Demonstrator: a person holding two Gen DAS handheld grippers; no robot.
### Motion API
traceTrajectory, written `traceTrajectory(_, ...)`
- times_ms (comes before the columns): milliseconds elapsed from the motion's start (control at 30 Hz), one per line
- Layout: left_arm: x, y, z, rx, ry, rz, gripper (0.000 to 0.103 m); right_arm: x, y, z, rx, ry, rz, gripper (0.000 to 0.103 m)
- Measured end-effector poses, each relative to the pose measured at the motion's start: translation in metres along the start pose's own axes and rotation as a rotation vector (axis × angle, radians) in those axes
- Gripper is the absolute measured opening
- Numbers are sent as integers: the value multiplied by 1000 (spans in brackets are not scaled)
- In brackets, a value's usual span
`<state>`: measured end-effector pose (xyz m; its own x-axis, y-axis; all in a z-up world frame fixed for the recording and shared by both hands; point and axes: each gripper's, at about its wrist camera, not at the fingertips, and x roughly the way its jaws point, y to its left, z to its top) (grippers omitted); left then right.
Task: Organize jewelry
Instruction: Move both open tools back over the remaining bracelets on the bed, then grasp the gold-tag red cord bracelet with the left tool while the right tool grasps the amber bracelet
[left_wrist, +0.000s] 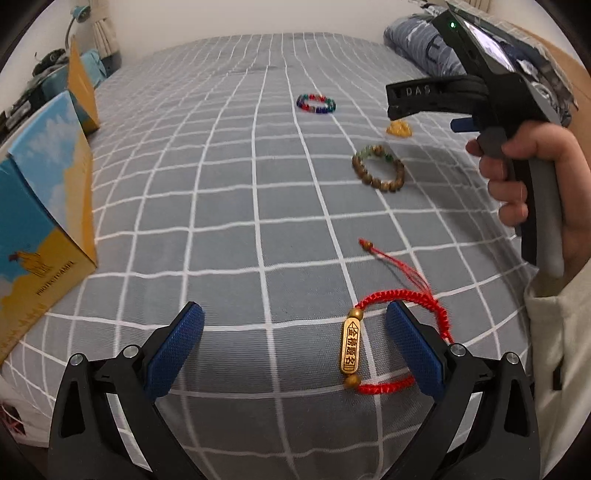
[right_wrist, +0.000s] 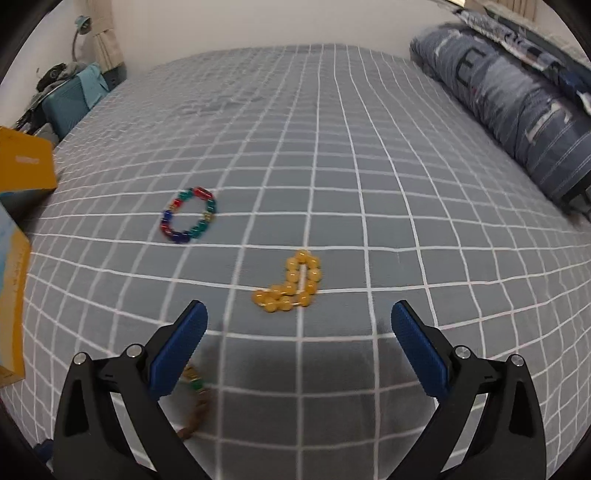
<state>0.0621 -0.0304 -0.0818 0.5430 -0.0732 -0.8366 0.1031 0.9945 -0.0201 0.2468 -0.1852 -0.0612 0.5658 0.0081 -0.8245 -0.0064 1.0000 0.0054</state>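
Observation:
My left gripper (left_wrist: 295, 345) is open and empty just above the bed, over a red cord bracelet with a gold tag (left_wrist: 352, 349) that lies by its right finger. My right gripper (right_wrist: 299, 341) is open and empty, hovering short of a yellow bead bracelet (right_wrist: 291, 284). A multicolour bead bracelet (right_wrist: 188, 216) lies farther left; it also shows in the left wrist view (left_wrist: 316, 103). A brown wooden bead bracelet (left_wrist: 378, 168) lies mid-bed and sits partly under my right gripper's left finger (right_wrist: 177, 350). The right gripper (left_wrist: 397, 105) shows from the side above the yellow beads (left_wrist: 399, 129).
An open blue and yellow box (left_wrist: 44, 206) stands at the bed's left edge, also in the right wrist view (right_wrist: 14, 258). The grey checked bedsheet (left_wrist: 229, 192) covers the bed. A folded blue quilt (right_wrist: 517, 110) lies along the right side. Clutter and a lamp stand at the far left.

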Motion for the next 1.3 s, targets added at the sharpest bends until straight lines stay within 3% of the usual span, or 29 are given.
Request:
traceTrajectory(233, 9, -6, -3, -5, -5, 41, 97, 26, -6, 3, -15, 34, 5, 96)
traceTrajectory(400, 11, -5, -1, -9, 10, 37, 92, 38, -15, 5, 11, 57, 24, 83)
traceTrajectory(533, 9, -11, -3, 10, 9, 29, 77, 38, -18, 4, 18, 50, 15, 72)
traceTrajectory(700, 7, -10, -4, 4, 15, 15, 59, 33, -11, 0, -21, 40, 14, 49)
traceTrajectory(800, 6, -10, -4, 9, 18, 11, 55, 32, -9, -2, -33, 37, 16, 32)
traceTrajectory(867, 5, -9, -3, 5, 20, 11, 52, 31, -10, -2, -26, 37, 19, 27)
traceTrajectory(967, 4, -7, -2, -3, 26, 19, 37, 31, -11, -3, -32, 40, 20, 20)
traceTrajectory(1033, 2, -5, 0, -5, 15, 35, 9, 30, -11, -4, -40, 39, 17, 14)
traceTrajectory(1300, 0, 1, 1, -37, -1, 23, 8, 21, -16, -5, -1, 19, 45, 9)
